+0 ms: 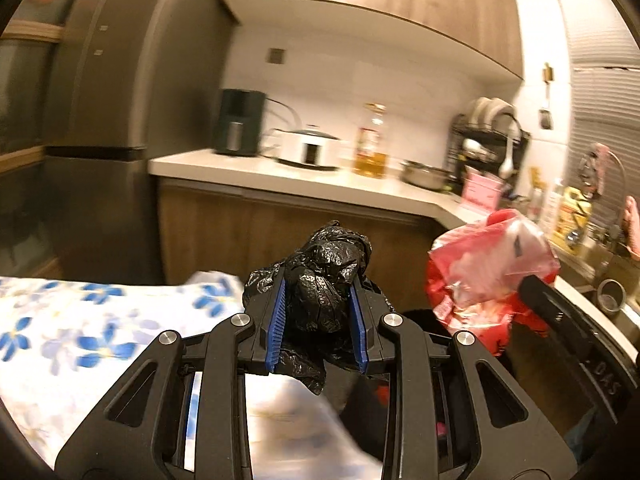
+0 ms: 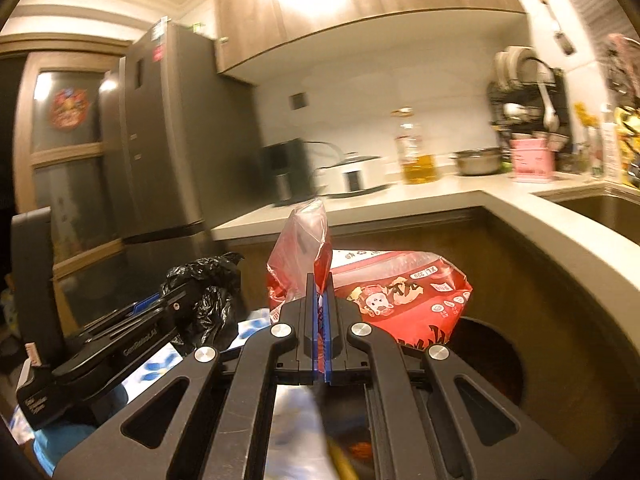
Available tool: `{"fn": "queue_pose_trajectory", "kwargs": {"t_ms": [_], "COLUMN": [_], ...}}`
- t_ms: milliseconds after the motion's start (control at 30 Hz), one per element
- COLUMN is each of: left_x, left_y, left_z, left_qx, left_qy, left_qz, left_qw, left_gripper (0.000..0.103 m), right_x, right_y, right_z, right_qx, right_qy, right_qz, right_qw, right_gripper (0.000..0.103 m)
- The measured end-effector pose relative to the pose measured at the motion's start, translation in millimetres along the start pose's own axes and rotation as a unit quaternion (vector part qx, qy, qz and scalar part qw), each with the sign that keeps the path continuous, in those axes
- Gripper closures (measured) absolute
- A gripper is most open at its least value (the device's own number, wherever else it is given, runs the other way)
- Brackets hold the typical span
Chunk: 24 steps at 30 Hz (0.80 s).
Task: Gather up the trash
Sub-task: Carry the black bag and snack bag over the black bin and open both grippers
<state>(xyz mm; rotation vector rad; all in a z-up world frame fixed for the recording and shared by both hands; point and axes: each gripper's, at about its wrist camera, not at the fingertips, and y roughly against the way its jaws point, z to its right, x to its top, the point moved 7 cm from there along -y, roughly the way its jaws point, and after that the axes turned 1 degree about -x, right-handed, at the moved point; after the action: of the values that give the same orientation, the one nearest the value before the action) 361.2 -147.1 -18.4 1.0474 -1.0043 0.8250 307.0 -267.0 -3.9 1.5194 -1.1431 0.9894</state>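
Trash here is two soft bundles, both held in the air in front of the kitchen worktop (image 1: pixel 304 184). The left tool (image 1: pixel 318 320) has its blue pads closed partway around a crumpled black plastic bag (image 1: pixel 326 280), which bulges above and hangs below the fingers. The right tool (image 2: pixel 320 336) is pinched almost fully shut on a thin fold of a red printed plastic bag (image 2: pixel 400 296), whose clear red top flap stands up above the fingers.

Both bags look light, limp and slippery; film like this compresses to nothing and can slide out of a loose pinch. The black bag seems best held as it is, around the thick wad, where the bulk fills the gap. The red bag is gripped only by an edge, so it is likely to swing and could tear or creep free; a bunched fold would probably hold better than a single layer. A dark round opening, probably a bin (image 2: pixel 496 360), lies just below the red bag, beside a table with a blue-flowered cloth (image 1: pixel 80 332).
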Motion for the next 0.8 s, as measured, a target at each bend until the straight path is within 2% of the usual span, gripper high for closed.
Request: {"fn": "queue_pose_trajectory", "kwargs": {"t_ms": [167, 300, 700, 733, 800], "left_x": [-16.8, -28.4, -44.7, -46.5, -49.1], "left_y": [-24.1, -36.5, -56.5, -57.4, -59.1], "left_z": [56.3, 78.7, 99.3, 100.5, 101.8], "left_qx": [-0.034, -0.041, -0.056, -0.061, -0.07], "left_qy": [-0.013, -0.029, -0.038, -0.039, -0.039], "left_qz": [-0.017, -0.026, -0.05, -0.053, -0.057], "left_qw": [0.9992, 0.9984, 0.9965, 0.996, 0.9952], "left_gripper": [0.076, 0.075, 0.074, 0.073, 0.072], "right_x": [-3.5, -6.7, -17.3, -17.2, -17.3], "right_y": [6.3, 6.9, -0.1, -0.8, -3.1], "right_z": [42.9, 61.6, 88.5, 89.0, 89.3], "right_qx": [-0.029, -0.039, -0.041, -0.04, -0.037], "right_qy": [-0.019, -0.023, -0.046, -0.047, -0.049], "right_qz": [-0.001, -0.005, -0.021, -0.023, -0.027], "right_qw": [0.999, 0.999, 0.998, 0.998, 0.998], "right_gripper": [0.1, 0.1, 0.1, 0.099, 0.091]}}
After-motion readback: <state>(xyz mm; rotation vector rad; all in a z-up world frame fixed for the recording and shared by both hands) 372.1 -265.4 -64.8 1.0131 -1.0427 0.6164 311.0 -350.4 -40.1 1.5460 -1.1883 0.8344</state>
